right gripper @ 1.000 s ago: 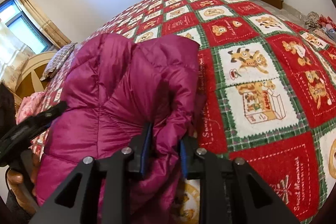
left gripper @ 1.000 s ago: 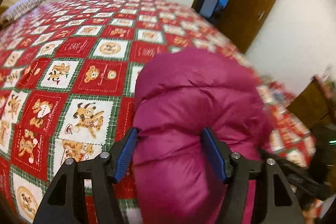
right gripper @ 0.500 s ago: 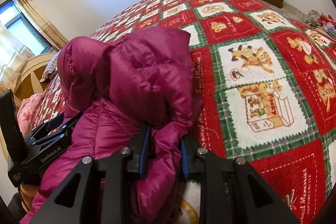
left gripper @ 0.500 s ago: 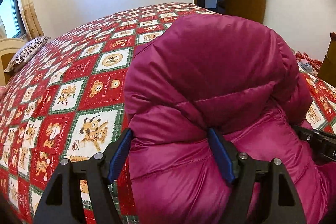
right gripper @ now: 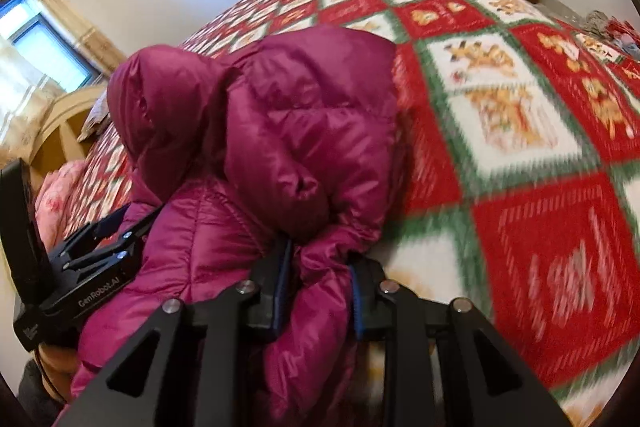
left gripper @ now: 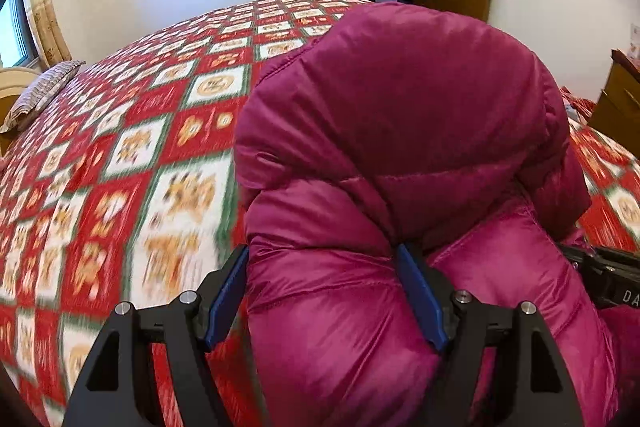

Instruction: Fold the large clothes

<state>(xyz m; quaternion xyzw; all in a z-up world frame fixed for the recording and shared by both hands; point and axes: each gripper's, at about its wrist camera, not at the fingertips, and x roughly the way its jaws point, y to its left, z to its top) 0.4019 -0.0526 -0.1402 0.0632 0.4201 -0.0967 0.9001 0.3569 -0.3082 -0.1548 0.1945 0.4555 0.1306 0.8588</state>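
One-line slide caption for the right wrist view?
Right gripper clamps a fold of the magenta down jacket over the red patchwork quilt; left gripper grips alongside.

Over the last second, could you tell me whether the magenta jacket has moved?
Yes. In the right wrist view, the magenta jacket, folded over, has drawn back toward the camera, uncovering more of the patterned bedspread beyond it.

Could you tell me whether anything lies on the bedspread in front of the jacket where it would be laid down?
Nothing visible does: both grippers, left and right, grip the magenta jacket, and the patchwork bedspread ahead is bare.
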